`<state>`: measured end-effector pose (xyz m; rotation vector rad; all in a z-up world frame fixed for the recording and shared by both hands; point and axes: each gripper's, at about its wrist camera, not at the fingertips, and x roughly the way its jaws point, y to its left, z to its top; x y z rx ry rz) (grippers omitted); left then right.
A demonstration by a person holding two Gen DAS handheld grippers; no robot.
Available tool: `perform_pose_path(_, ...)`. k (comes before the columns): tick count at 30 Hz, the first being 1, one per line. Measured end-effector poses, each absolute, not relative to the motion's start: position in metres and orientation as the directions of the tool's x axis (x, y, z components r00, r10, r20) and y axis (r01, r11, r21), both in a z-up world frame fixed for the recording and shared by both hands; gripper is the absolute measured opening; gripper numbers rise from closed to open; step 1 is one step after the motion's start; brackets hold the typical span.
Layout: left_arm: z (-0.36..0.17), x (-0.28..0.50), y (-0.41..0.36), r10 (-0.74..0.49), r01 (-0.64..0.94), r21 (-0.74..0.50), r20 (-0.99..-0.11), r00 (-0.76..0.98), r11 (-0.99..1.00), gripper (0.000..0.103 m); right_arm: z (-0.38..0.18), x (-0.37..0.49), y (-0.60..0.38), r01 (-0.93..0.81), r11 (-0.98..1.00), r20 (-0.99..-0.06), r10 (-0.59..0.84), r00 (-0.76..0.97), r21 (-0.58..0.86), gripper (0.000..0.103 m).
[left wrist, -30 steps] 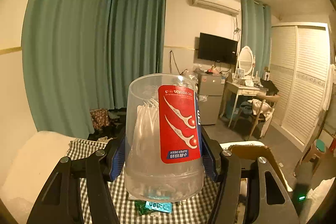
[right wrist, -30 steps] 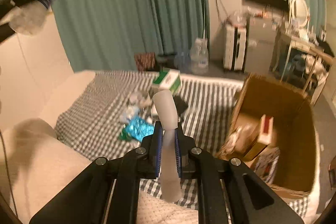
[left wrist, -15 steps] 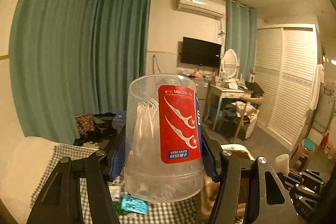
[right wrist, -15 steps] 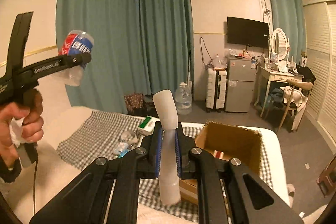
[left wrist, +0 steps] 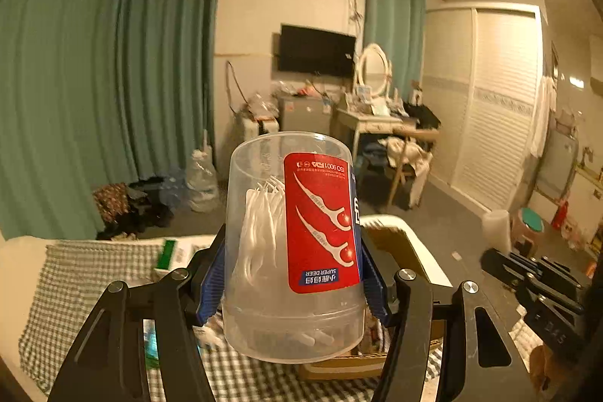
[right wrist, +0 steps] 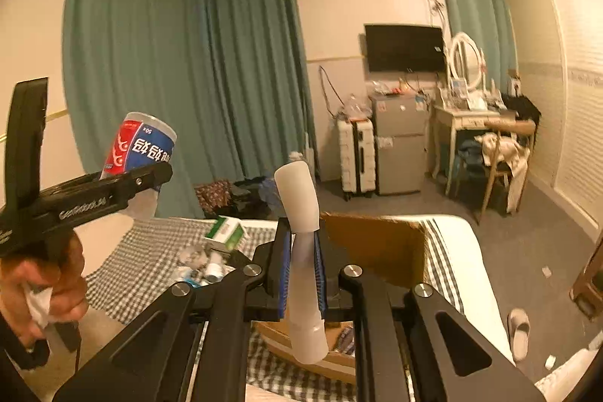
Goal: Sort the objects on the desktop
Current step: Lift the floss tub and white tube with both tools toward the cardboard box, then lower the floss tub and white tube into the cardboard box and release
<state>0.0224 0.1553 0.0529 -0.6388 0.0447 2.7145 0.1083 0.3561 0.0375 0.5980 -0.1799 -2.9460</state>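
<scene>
My left gripper (left wrist: 294, 274) is shut on a clear plastic floss-pick jar (left wrist: 294, 243) with a red label, held upside down in the air above the checked cloth (left wrist: 71, 274). It also shows in the right wrist view (right wrist: 139, 153), at the left. My right gripper (right wrist: 303, 266) is shut on a white squeeze tube (right wrist: 301, 251) and holds it above the open cardboard box (right wrist: 377, 243). The right gripper shows in the left wrist view (left wrist: 527, 274), at the right.
A green-and-white box (right wrist: 226, 232) and several small items (right wrist: 203, 266) lie on the checked cloth left of the cardboard box. The box holds some things (right wrist: 345, 338). Behind are curtains, a fridge (right wrist: 399, 145), a dressing table and a chair.
Both grippers have lifted and swung right with their loads. The right gripper now sits over the box. The left gripper's view has turned from the cloth toward the room.
</scene>
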Motion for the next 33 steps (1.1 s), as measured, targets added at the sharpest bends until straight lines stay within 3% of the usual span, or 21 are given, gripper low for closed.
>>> perform_pose_path(10, -0.016, -0.017, 0.222, 0.361, -0.428, -0.015, -0.564, -0.743, -0.904, 0.063, -0.007, 0.064, 0.392, 0.071, -0.976, -0.462, -0.160, -0.872, 0.204, 0.012)
perform_pose_path(17, -0.067, -0.040, 0.245, 0.393, -0.472, -0.067, -0.661, -0.639, -0.879, 0.063, -0.043, 0.036, 0.395, 0.059, -0.973, -0.551, -0.176, -0.816, 0.224, 0.013)
perform_pose_path(25, -0.109, -0.051, 0.263, 0.368, -0.502, -0.040, -0.731, -0.575, -0.864, 0.063, -0.084, 0.015, 0.411, -0.012, -0.971, -0.678, -0.157, -0.719, 0.238, 0.018)
perform_pose_path(28, -0.114, -0.050, 0.266, 0.350, -0.503, -0.019, -0.741, -0.573, -0.864, 0.067, -0.087, 0.016, 0.415, -0.025, -0.967, -0.674, -0.157, -0.722, 0.252, 0.019)
perform_pose_path(31, -0.107, -0.046, 0.266, 0.348, -0.507, 0.001, -0.726, -0.594, -0.862, 0.079, -0.085, 0.016, 0.416, -0.030, -0.967, -0.670, -0.153, -0.727, 0.254, 0.020)
perform_pose_path(33, -0.097, -0.042, 0.263, 0.359, -0.509, 0.001, -0.707, -0.609, -0.861, 0.080, -0.079, 0.020, 0.415, -0.033, -0.971, -0.653, -0.134, -0.745, 0.236, 0.025)
